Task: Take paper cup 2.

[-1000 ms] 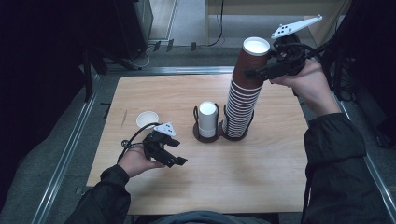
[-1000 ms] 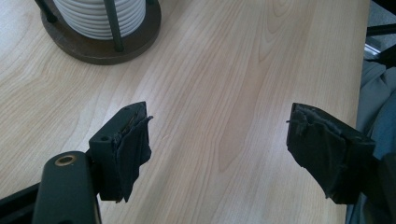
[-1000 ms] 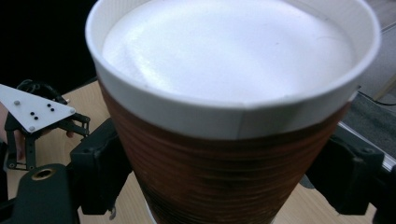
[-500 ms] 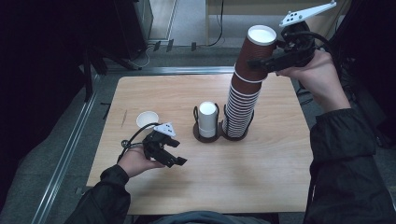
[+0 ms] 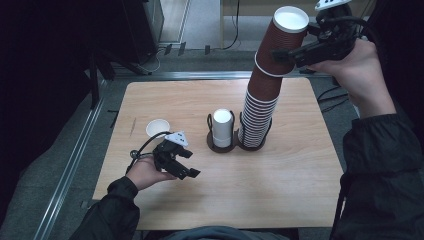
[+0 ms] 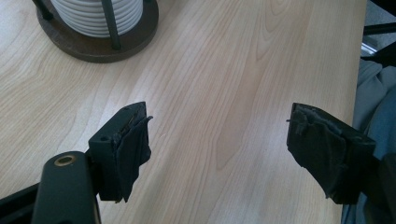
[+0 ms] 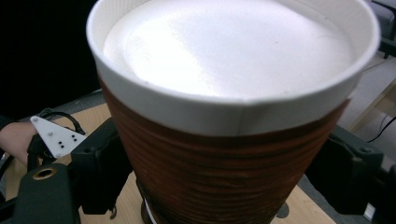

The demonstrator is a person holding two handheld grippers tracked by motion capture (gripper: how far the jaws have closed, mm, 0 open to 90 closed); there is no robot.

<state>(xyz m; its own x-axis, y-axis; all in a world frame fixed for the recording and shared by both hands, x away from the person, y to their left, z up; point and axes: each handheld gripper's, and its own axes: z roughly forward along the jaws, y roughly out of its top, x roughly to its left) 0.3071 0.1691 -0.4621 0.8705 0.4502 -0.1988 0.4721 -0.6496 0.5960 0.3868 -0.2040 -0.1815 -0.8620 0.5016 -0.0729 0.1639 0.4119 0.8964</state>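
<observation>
A tall stack of brown paper cups [image 5: 259, 107] stands in the right ring of a wire cup holder [image 5: 220, 146] at mid table. My right gripper [image 5: 285, 50] is shut on the topmost brown cup [image 5: 282, 32], raised and tilted, with its lower rim still at the stack's top. In the right gripper view that cup [image 7: 233, 93] sits between the jaws of the right gripper [image 7: 224, 182], white end up. My left gripper [image 5: 189, 163] lies low over the table's near left, open and empty. The left gripper [image 6: 219, 154] has only bare wood between its pads.
A white cup [image 5: 221, 125] stands in the holder's left ring. A small white cup [image 5: 157, 128] sits on the table beyond the left hand. The holder's base [image 6: 121, 46] is close ahead of the left gripper. The table's near edge lies by the person's sleeves.
The right hand has risen with the top brown cup, lifting and tilting it away from the stack. The left gripper has stayed where it was.
</observation>
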